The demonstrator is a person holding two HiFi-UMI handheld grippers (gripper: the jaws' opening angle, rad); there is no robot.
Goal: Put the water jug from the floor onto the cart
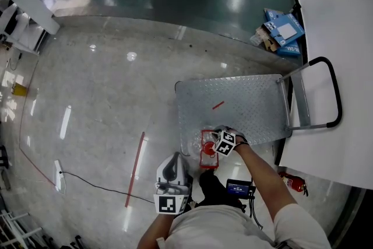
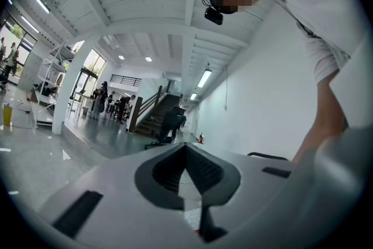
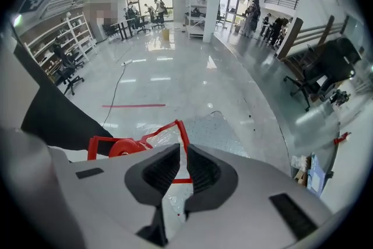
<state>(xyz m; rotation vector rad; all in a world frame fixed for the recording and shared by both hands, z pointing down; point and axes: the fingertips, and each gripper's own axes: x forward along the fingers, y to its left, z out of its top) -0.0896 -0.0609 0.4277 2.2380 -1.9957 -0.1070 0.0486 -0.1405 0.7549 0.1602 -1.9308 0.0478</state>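
Note:
The water jug (image 1: 205, 140) is clear plastic with a red cap (image 3: 124, 148) and a red carrying handle (image 3: 180, 131). It is at the near edge of the cart's grey tread-plate deck (image 1: 233, 102). My right gripper (image 1: 214, 147) points steeply down over the jug. In the right gripper view its jaws (image 3: 182, 151) stand a little apart with the thin red handle bar running between them, and the pads are not pressing on it. My left gripper (image 1: 173, 167) is held level close to my body, left of the jug. Its jaws (image 2: 185, 148) are shut on nothing.
The cart's black push handle (image 1: 333, 90) rises at its right end beside a white wall. A red fire extinguisher (image 1: 294, 182) lies near my right arm. Blue boxes (image 1: 282, 29) sit beyond the cart. A red tape line (image 1: 136, 169) and a black cable (image 1: 96, 185) cross the floor at left.

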